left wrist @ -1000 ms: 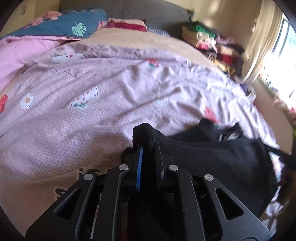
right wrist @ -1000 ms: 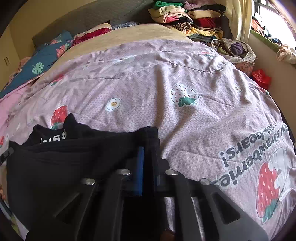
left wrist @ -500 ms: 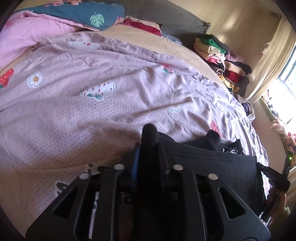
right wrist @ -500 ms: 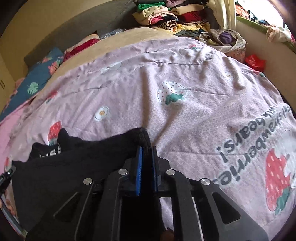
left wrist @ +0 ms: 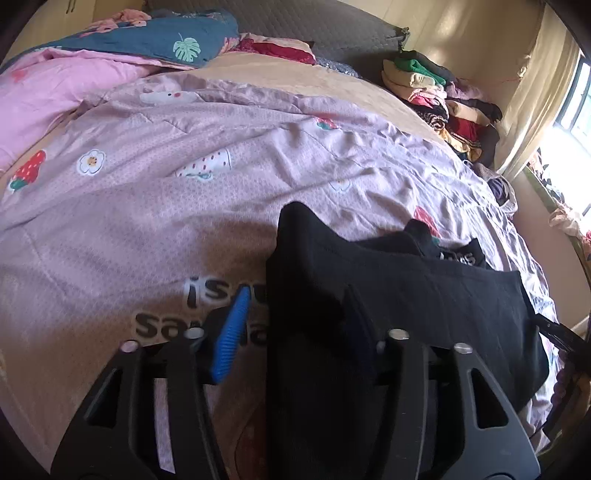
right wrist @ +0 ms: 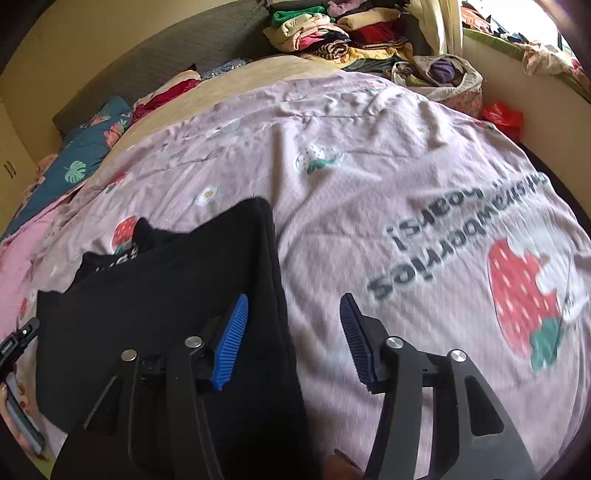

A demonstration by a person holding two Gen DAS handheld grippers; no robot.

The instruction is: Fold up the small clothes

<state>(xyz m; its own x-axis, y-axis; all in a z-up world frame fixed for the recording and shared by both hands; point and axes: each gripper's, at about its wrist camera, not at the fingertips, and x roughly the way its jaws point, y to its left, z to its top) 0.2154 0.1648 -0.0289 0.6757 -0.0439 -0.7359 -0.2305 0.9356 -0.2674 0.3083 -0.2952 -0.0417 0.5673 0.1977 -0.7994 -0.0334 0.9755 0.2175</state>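
Bedroom, bed (left wrist: 155, 229) fills most of both views. Pinkish-lilac duvet cover w/ strawberries, daisies & big black lettering, pretty wrinkled. Tan sheet (right wrist: 258, 74) showing past it toward the head end. Grey quilted headboard (left wrist: 317, 26) against a cream/yellow wall (left wrist: 469, 40). Teal leaf-print blanket (left wrist: 162, 37) & a pink blanket (left wrist: 48, 85) bunched at the far left corner. Messy stack of folded clothes (right wrist: 332, 33) piled by the headboard on the window side. Cream curtain (left wrist: 532, 96), window (left wrist: 576, 122) blasting daylight in, sill cluttered w/ stuff. Red plastic bag (right wrist: 504, 116) down btw bed & wall.
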